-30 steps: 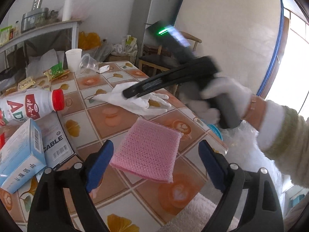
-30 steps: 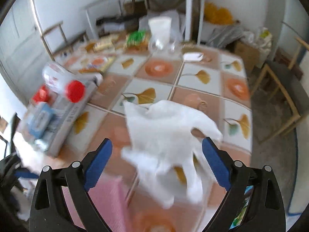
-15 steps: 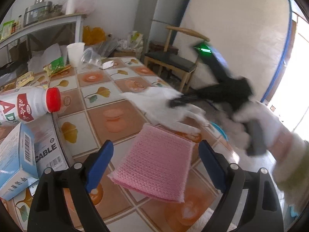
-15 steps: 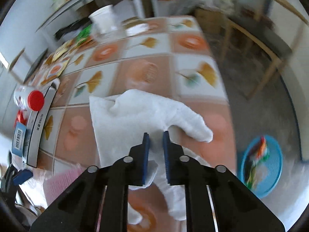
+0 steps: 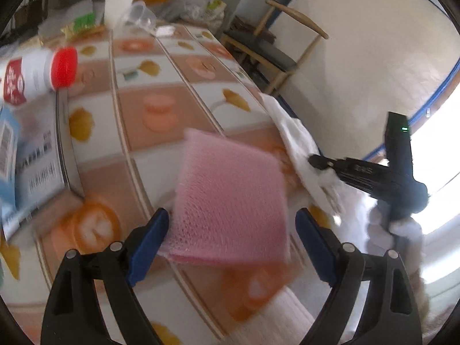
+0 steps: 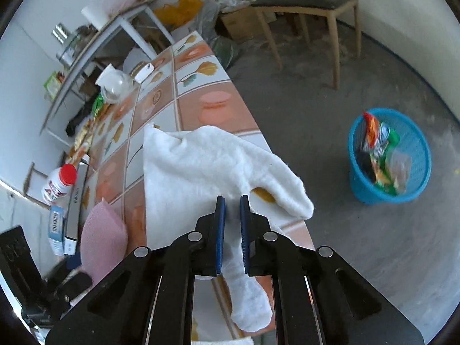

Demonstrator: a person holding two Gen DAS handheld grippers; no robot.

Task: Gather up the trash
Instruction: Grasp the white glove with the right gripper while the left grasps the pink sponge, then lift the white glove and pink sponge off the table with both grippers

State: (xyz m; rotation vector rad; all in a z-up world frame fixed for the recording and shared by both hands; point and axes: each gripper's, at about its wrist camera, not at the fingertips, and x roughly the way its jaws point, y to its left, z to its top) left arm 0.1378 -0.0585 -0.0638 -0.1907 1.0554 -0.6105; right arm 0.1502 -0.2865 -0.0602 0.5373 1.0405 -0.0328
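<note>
I am holding the white glove (image 6: 207,169) with my right gripper (image 6: 232,201); its two blue pads are pressed together on the cloth near the cuff side, and the glove is draping over the right edge of the tiled table (image 6: 201,66), with one finger of it hanging down below the pads. The blue trash basket (image 6: 414,172) is standing on the floor to the right of the table, well apart from the glove and a little farther away than my pads. It is already holding some wrappers. So I am judging that the coming move is to the right and down, away from the table edge, and the right hand is the nearer one for this.

My left gripper (image 5: 231,230) is hanging with its jaws wide apart and gripping nothing. The pink scouring pad (image 5: 230,195) is lying on the table directly between and beyond its fingers, one corner pointing to the far side. In this view my right gripper (image 5: 316,162) is to the right of the pad, at the table edge, biting the glove (image 5: 299,141).
</note>
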